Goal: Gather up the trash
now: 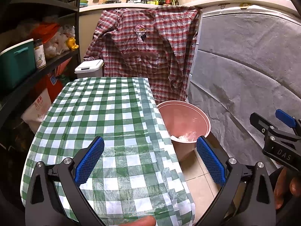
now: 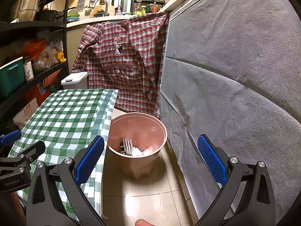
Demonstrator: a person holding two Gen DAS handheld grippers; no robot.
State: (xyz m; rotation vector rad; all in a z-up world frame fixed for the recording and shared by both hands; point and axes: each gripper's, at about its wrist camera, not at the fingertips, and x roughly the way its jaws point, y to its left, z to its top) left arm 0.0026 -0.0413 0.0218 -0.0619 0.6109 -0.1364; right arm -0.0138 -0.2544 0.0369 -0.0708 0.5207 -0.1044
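Left wrist view: a grey fabric-covered panel (image 1: 244, 71) fills the right half of the frame. A red plaid shirt (image 1: 144, 50) hangs at upper centre, draped from a pale ledge behind it. The counter (image 1: 105, 124), covered with a green-and-white checked cloth, occupies the lower left and centre. A dark shelving unit (image 1: 37, 56) stands at the left edge, holding a teal box (image 1: 17, 64), a labelled jar (image 1: 39, 54) and plastic bags. A white lidded bin (image 1: 90, 68) sits just beyond the counter's far edge.

The pink bucket (image 1: 185, 124) stands on the tiled floor (image 1: 199, 179) at centre right, just beside the counter. Right wrist view: trash (image 2: 135, 148), including a clear plastic fork and crumpled wrappers, lies in the bucket bottom.

The left claw (image 1: 150, 162) is spread wide and holds nothing. The right claw (image 2: 150, 160) is likewise spread wide and empty, positioned over the floor in front of the bucket.

Readable writing: "DAS" on the right claw body at the right edge of the left wrist view; the jar label is too small to read.
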